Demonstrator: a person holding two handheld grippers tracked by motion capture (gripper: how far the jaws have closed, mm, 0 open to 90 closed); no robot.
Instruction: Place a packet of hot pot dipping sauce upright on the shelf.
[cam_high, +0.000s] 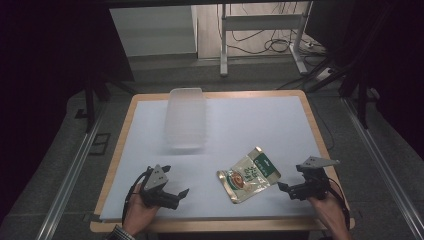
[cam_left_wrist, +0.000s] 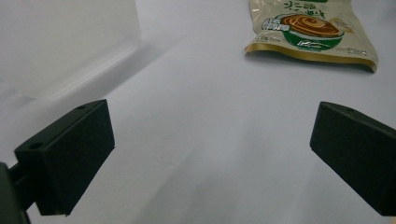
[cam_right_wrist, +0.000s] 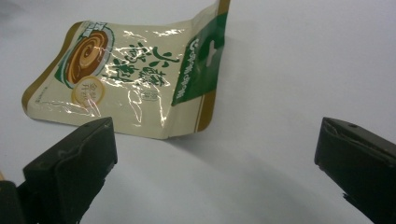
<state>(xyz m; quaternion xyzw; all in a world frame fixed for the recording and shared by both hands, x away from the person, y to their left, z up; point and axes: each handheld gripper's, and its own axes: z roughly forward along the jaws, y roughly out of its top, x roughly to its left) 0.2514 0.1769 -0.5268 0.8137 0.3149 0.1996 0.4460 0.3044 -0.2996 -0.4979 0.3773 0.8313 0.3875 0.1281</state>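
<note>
A cream and green snack pouch (cam_high: 248, 174) with a gold edge lies flat on the white table sheet (cam_high: 240, 125), near the front. My left gripper (cam_high: 175, 186) rests low at the front left, open, nothing between its jaws; its view has the pouch (cam_left_wrist: 312, 29) far ahead to the right. My right gripper (cam_high: 291, 181) stands open just right of the pouch. In the right gripper view the pouch (cam_right_wrist: 135, 77) lies just beyond the wide-apart jaws, its green top end curling up off the sheet.
A clear plastic lidless container (cam_high: 186, 118) stands at the back left of the sheet, its wall (cam_left_wrist: 60, 42) showing left in the left gripper view. The wooden table rim (cam_high: 220, 225) runs along the front. Metal frame legs (cam_high: 223, 45) and cables lie on the floor beyond.
</note>
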